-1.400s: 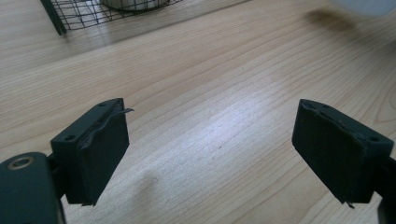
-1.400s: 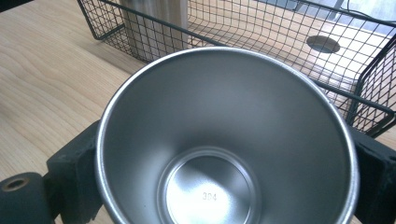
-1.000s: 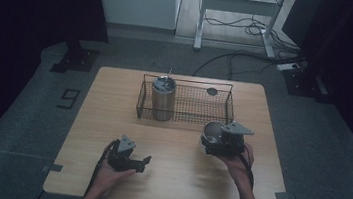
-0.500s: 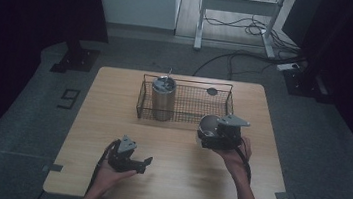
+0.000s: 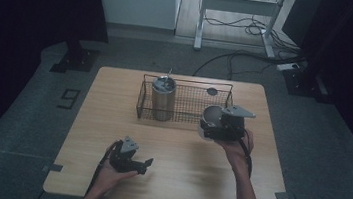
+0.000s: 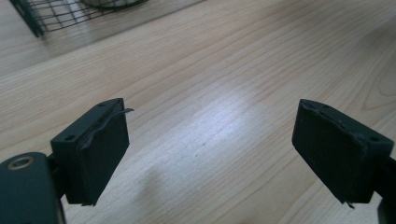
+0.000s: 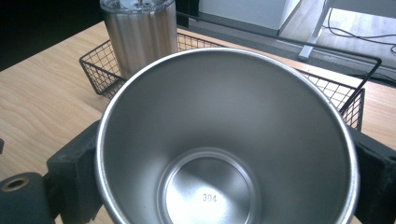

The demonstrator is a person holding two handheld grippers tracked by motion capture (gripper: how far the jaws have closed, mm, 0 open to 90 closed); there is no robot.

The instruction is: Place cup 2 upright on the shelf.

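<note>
High view: a round stainless-steel cup (image 5: 211,117) is clamped in the right gripper (image 5: 224,127), right of centre, beside the black wire basket (image 5: 184,102); lowering inside is judged next. The left gripper (image 5: 146,165) is held open, empty.

Tumbler (image 5: 163,98) in basket (image 5: 182,116), left end; cup (image 5: 211,117) before basket's right part.

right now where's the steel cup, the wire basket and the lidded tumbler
steel cup (image 7: 219,154), right gripper view, on its inner wall
wire basket (image 5: 191,83), high view, on its back rim
lidded tumbler (image 5: 163,100), high view, on its ribbed side
</note>
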